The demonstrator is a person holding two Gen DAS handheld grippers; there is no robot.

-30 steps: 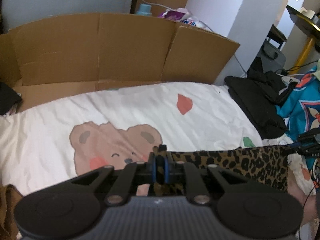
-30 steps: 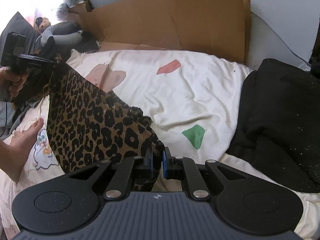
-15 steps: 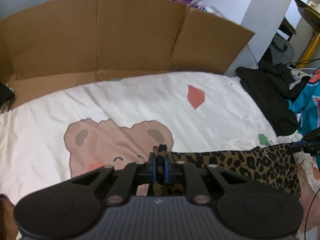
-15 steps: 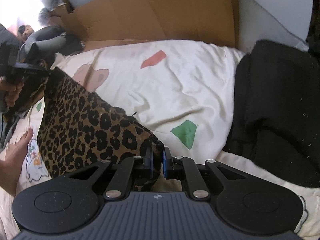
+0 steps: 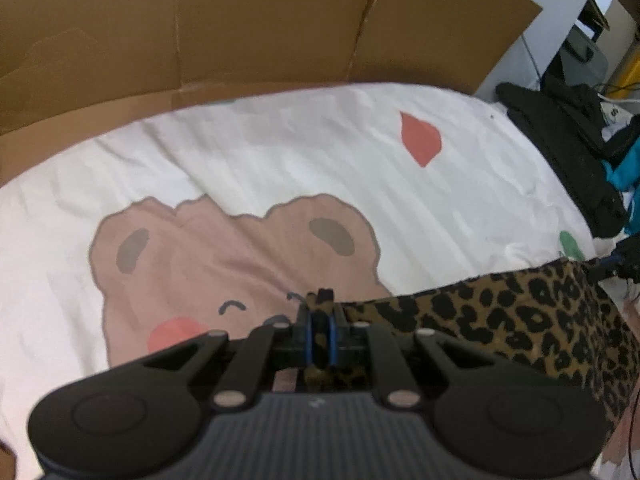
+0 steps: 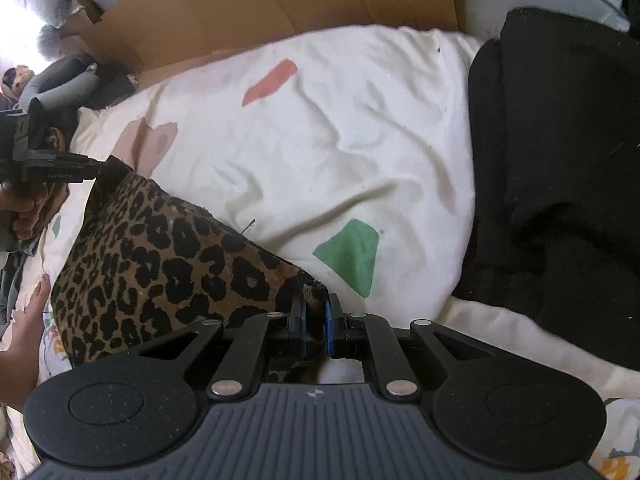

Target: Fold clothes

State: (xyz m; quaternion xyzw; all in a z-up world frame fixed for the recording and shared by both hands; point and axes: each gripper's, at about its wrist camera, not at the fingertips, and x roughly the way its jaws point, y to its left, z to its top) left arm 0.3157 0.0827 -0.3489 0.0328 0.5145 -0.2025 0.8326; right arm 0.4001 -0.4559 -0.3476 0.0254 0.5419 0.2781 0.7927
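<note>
leopard-print garment [image 5: 520, 332] hangs stretched above the bed, held at one top corner by each tool, its upper edge running taut between them and the rest draping down. the left hand-held gripper [image 5: 320, 320] has its two blue-lined fingers pressed together on one corner of the cloth, which pokes up a little past the tips. the right hand-held gripper [image 6: 315, 312] is likewise clamped on the opposite corner, a fold of spotted fabric pinched between its pads. in the right wrist view the left tool shows at the far left edge, gripped by a hand [image 6: 20, 208], with the cloth sloping down from it. under the garment lies a white bed sheet [image 5: 280, 152] printed with a brown bear face [image 5: 224, 268], a red shape [image 5: 420, 142] and a green shape [image 6: 352, 254]. a flattened cardboard sheet [image 5: 240, 28] stands along the far side of the bed. a heap of black clothing [image 6: 560, 160] rests on the bed to the right, touching the sheet. a bare foot [image 6: 24, 328] shows at the lower left of the right wrist view, beside the hanging cloth. a grey soft toy [image 6: 60, 80] lies at the upper left by the cardboard.
</note>
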